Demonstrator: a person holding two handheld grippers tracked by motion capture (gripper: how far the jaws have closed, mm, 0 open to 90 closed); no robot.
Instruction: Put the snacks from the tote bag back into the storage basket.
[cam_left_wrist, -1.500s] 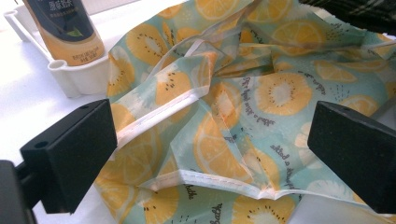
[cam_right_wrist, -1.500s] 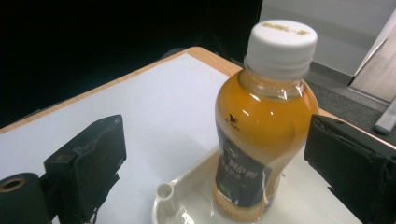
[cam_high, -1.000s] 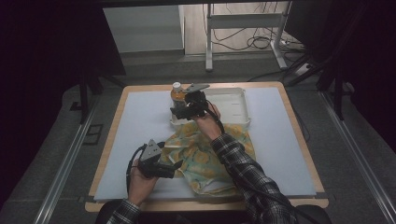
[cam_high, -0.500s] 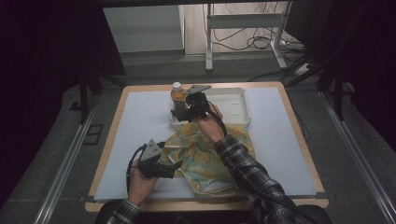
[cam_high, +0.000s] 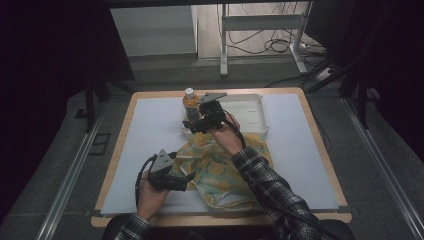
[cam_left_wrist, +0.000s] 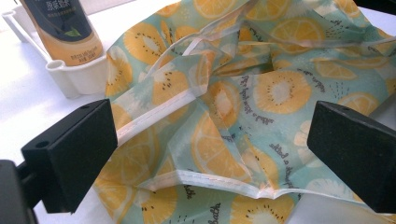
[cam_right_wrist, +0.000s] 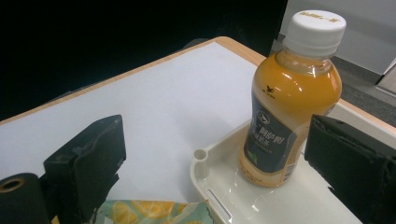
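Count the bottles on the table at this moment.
1. The orange drink bottle stands upright in the left end of the white tray, just ahead of the open right gripper. The fruit-print cloth could hide something small.

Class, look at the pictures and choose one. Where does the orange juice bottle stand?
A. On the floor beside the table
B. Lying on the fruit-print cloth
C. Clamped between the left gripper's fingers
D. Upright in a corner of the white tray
D. The orange juice bottle stands upright, cap on top, in a corner of the white tray, ahead of the open right gripper and untouched by its fingers.
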